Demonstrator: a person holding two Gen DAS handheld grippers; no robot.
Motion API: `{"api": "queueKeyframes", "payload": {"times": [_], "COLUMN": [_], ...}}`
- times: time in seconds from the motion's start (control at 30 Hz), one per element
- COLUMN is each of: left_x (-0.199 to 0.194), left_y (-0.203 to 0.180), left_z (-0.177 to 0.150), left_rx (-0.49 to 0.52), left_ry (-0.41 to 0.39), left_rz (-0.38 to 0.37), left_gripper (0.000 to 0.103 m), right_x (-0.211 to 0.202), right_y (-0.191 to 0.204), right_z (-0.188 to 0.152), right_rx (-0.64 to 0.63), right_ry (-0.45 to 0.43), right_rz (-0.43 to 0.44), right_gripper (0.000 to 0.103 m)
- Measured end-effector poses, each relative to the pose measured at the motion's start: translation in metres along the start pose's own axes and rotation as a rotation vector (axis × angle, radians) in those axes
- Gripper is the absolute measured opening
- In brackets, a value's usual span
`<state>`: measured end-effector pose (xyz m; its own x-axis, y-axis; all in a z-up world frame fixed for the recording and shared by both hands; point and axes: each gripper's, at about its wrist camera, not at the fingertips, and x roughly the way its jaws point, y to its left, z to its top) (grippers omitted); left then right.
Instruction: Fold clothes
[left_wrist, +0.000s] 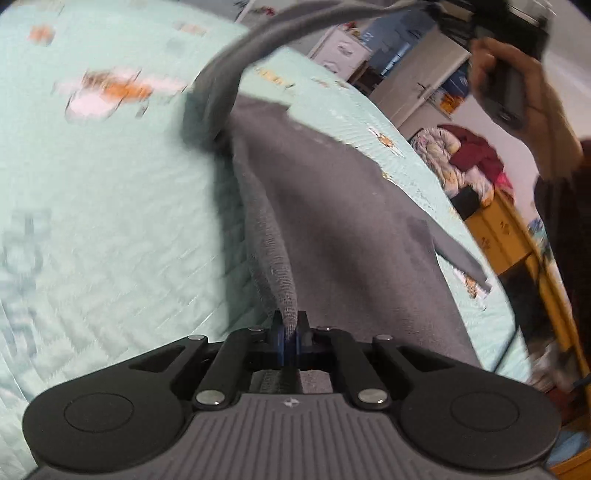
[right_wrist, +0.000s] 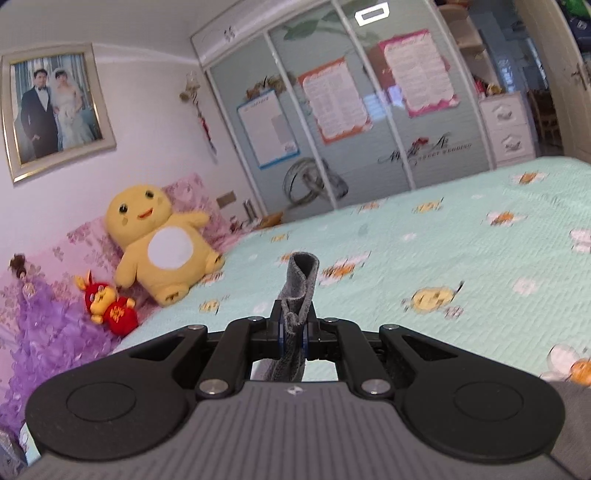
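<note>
1. A dark grey knitted garment (left_wrist: 332, 229) lies spread across a mint-green quilted bedspread (left_wrist: 110, 221) printed with orange and white motifs; one ribbed edge rises off the bed, drawn taut.
2. The left black two-finger gripper (left_wrist: 290, 328) has its jaws closed tight on that ribbed grey edge; the fabric runs from the fingertips down to the bed.
3. The right black two-finger gripper (right_wrist: 293, 325), seen from its own camera, pinches a folded strip of the same grey fabric, which stands upright between the jaws above the bedspread.
4. From the left camera, a person's hand (left_wrist: 517, 85) holds the right gripper's handle high at upper right; a long grey sleeve arcs from it down to the garment.
5. A large yellow plush toy (right_wrist: 162, 243) and a small red-and-yellow plush doll (right_wrist: 110, 306) sit at the pink floral headboard (right_wrist: 74, 243); a glass-fronted sliding wardrobe (right_wrist: 332, 110) stands beyond the bed.
</note>
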<state>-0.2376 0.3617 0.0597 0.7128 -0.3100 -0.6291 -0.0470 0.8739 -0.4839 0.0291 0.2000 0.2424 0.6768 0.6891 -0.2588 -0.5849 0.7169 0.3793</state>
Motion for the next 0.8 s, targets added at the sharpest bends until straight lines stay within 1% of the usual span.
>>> {"api": "queueKeyframes", "payload": {"times": [0.1, 0.2, 0.3, 0.37, 0.4, 0.5, 0.57, 0.6, 0.63, 0.7, 0.77, 0.8], "left_x": [0.001, 0.015, 0.04, 0.063, 0.073, 0.099, 0.106, 0.107, 0.107, 0.1, 0.084, 0.075], "left_y": [-0.039, -0.075, -0.1, -0.109, -0.112, -0.117, -0.118, -0.119, -0.12, -0.116, -0.102, -0.094], "left_z": [0.011, 0.016, 0.014, 0.01, 0.007, -0.001, -0.005, -0.006, -0.008, -0.009, -0.007, -0.006], "left_rx": [0.134, 0.248, 0.32, 0.341, 0.337, 0.303, 0.291, 0.29, 0.287, 0.248, 0.17, 0.126], "left_ry": [-0.01, 0.009, 0.056, 0.108, 0.136, 0.209, 0.228, 0.231, 0.231, 0.215, 0.167, 0.139], "left_rz": [0.002, -0.004, -0.007, -0.005, -0.005, -0.001, -0.008, -0.017, -0.03, -0.079, -0.154, -0.193], "left_gripper": [0.002, 0.003, 0.006, 0.011, 0.012, 0.024, 0.044, 0.047, 0.052, 0.054, 0.054, 0.055], "right_x": [-0.022, -0.045, -0.067, -0.082, -0.089, -0.098, -0.097, -0.094, -0.092, -0.086, -0.083, -0.084], "right_y": [-0.025, -0.062, -0.103, -0.13, -0.144, -0.18, -0.201, -0.211, -0.222, -0.238, -0.251, -0.257], "right_z": [0.015, 0.025, 0.03, 0.033, 0.033, 0.017, 0.001, -0.009, -0.02, -0.042, -0.062, -0.071], "right_rx": [0.009, 0.029, 0.049, 0.062, 0.069, 0.07, 0.073, 0.078, 0.084, 0.107, 0.145, 0.173], "right_ry": [-0.057, -0.108, -0.156, -0.188, -0.202, -0.201, -0.176, -0.154, -0.13, -0.074, -0.03, -0.018], "right_rz": [-0.027, -0.095, -0.179, -0.235, -0.264, -0.363, -0.42, -0.442, -0.461, -0.466, -0.466, -0.463], "right_gripper": [0.007, 0.007, 0.007, 0.007, 0.007, 0.007, 0.007, 0.007, 0.008, 0.009, 0.014, 0.021]}}
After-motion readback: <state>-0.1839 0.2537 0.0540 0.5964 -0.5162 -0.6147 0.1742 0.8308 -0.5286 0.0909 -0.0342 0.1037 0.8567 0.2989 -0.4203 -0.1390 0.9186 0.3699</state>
